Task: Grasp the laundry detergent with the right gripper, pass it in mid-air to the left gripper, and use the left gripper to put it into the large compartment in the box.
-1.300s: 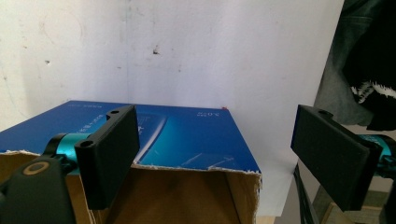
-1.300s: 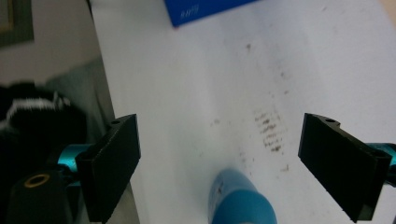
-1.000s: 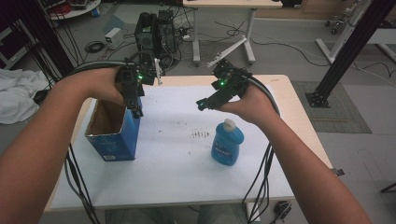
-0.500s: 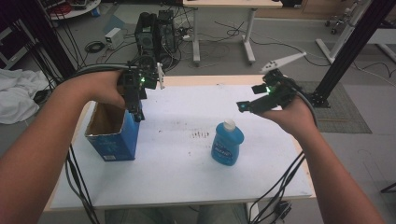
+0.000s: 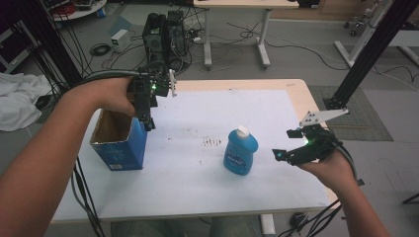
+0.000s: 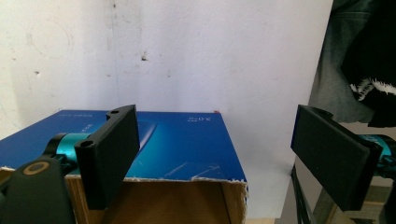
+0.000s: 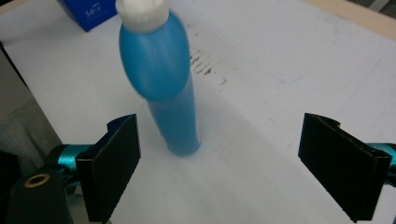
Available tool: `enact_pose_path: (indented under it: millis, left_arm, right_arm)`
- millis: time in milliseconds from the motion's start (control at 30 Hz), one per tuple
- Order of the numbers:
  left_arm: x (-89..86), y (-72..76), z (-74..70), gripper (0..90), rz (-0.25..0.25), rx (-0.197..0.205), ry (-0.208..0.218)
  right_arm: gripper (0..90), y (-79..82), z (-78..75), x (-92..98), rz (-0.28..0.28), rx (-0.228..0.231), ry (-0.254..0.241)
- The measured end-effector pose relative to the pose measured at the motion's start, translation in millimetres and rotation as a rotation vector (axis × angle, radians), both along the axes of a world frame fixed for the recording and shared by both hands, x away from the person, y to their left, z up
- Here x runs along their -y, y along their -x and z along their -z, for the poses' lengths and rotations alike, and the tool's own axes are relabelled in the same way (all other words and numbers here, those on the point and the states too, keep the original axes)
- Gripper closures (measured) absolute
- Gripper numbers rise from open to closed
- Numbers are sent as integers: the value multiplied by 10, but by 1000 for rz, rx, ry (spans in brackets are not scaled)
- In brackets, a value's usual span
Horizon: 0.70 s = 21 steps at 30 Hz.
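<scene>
A blue bottle [image 5: 241,152] with a white cap stands upright on the white table [image 5: 207,197], right of centre. My right gripper [image 5: 285,144] hovers just right of it, open, with nothing between its fingers. In the right gripper view the bottle [image 7: 163,79] stands ahead and left of the middle of the open right gripper [image 7: 219,140], beyond the jaws. An open blue cardboard box [image 5: 118,143] sits at the table's left. My left gripper [image 5: 147,121] hangs open over its right rim. In the left gripper view the box [image 6: 187,144] lies below the wide-apart left gripper [image 6: 217,135].
Small dark marks [image 5: 212,142] dot the table's middle. Behind the table a computer tower [image 5: 165,34] and cables lie on the floor. A black stand [image 5: 365,54] rises at the right. A white cloth [image 5: 17,106] lies left. Cables trail from both grippers over the front edge.
My right gripper has swung from above the bottle out to the right and then down toward the table's front right. The left gripper has barely moved over the box.
</scene>
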<state>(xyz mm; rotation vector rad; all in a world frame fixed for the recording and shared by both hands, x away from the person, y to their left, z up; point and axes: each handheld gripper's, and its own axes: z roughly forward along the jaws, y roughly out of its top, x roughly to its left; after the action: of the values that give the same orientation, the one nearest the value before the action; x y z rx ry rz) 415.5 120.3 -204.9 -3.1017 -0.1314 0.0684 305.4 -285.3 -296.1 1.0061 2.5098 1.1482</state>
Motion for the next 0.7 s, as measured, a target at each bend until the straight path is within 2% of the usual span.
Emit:
enact_pose_path:
  millis: [100, 233, 267, 300, 333, 367, 633, 700]
  left_arm:
    - [12, -2, 0, 154, 2, -7, 3]
    - [15, 0, 8, 154, 7, -1, 5]
    - [19, -1, 9, 154, 5, -8, 4]
    - [23, -1, 7, 153, 0, -14, 2]
    - [24, 0, 14, 154, 5, 1, 1]
    - [29, -1, 16, 153, 7, -3, 1]
    - [59, 2, 41, 153, 13, -12, -6]
    - [59, -2, 43, 153, 10, -10, -5]
  right_arm:
    - [120, 74, 195, -26, -10, -2, 11]
    - [120, 116, 366, -65, -18, -7, 12]
    - [120, 99, 407, -69, -35, 15, 20]
    - [120, 114, 434, -94, -30, -10, 18]
    - [120, 115, 461, -117, -33, -15, 22]
    - [120, 114, 483, -136, -39, -20, 23]
    - [120, 62, 673, -284, -68, -7, 14]
    - [120, 30, 730, -328, -78, -19, 12]
